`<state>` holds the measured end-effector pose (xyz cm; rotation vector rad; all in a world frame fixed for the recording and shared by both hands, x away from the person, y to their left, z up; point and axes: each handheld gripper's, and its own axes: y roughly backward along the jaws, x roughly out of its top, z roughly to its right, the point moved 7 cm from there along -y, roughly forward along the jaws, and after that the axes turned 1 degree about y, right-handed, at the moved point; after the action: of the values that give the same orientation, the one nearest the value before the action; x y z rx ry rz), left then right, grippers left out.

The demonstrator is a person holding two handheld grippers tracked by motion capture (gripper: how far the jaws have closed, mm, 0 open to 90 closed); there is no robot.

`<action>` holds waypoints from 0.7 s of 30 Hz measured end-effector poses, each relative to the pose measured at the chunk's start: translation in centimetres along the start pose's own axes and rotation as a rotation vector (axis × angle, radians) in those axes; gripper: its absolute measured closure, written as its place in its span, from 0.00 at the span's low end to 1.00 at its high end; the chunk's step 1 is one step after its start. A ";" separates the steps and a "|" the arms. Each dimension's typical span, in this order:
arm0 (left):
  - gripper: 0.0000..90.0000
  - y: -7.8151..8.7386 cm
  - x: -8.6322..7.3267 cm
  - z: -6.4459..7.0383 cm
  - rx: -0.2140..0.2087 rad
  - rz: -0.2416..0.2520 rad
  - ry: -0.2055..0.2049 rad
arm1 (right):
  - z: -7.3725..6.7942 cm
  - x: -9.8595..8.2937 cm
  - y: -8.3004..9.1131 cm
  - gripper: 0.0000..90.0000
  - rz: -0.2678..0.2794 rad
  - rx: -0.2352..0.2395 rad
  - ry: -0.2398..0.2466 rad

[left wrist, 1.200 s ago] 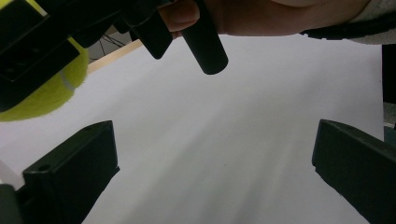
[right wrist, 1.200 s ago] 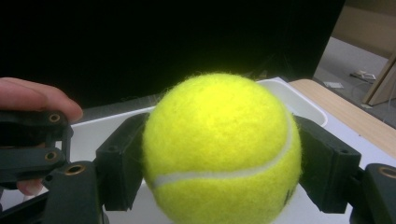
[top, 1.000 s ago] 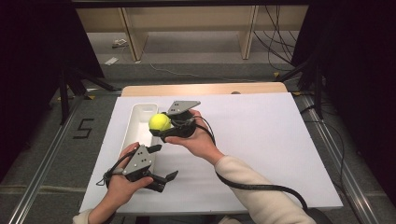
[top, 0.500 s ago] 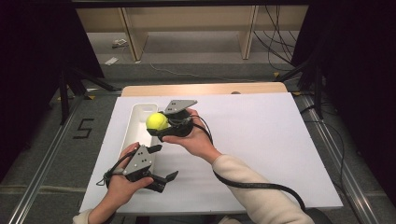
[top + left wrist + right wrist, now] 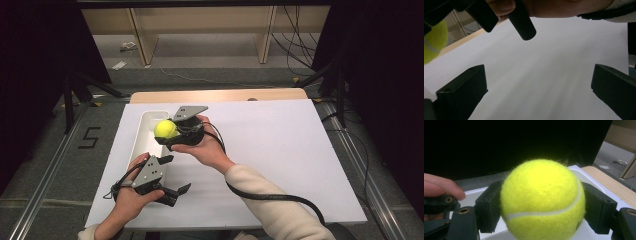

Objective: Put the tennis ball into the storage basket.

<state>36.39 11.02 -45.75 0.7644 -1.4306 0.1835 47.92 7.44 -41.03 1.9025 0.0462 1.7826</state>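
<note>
Right gripper has the ball pinched between both jaws — in the right gripper view they press on its two sides. I'm holding it in the air over the white tray at the left of the bench. Left gripper is spread wide with nothing between the jaws, sitting low at the tray's near end — its own view looks across bare white bench, with the ball at the left edge.
</note>
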 end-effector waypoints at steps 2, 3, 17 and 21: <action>0.00 0.0 0.0 0.0 0.000 0.000 0.000 | 0.0 0.1 0.0 0.29 -0.001 0.001 0.001; 0.00 0.0 0.0 0.0 0.000 -0.001 0.000 | 0.0 0.1 -0.1 0.29 -0.001 0.002 -0.002; 0.00 0.0 0.0 0.1 -0.003 0.002 0.000 | -0.3 0.6 -0.5 0.29 -0.007 0.013 0.004; 0.00 0.0 0.0 0.1 -0.006 0.000 0.003 | -0.2 0.7 -0.7 0.29 -0.004 0.012 0.005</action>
<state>36.31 10.96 -45.76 0.7590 -1.4276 0.1802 48.01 8.38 -40.67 1.9049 0.0630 1.7880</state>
